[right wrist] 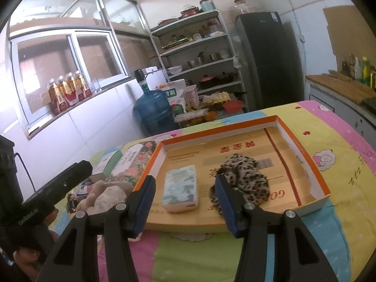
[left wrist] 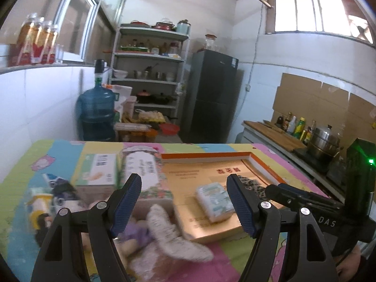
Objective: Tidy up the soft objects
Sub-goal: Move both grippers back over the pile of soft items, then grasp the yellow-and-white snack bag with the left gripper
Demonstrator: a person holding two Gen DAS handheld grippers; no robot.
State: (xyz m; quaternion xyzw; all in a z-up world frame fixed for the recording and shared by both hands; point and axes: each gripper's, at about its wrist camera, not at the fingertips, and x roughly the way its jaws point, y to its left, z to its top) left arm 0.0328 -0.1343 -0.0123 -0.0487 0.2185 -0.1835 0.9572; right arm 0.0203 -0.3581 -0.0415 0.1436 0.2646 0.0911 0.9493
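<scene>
Holding tissue pack (right wrist: 181,188) & leopard cloth (right wrist: 244,178): orange tray (right wrist: 315,164); both tongs released.

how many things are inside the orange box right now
2. A tissue pack lies toward the box's left side, and a leopard-print cloth sits beside it to the right. The right fingers hide part of the near edge, so something small could be hidden.
</scene>
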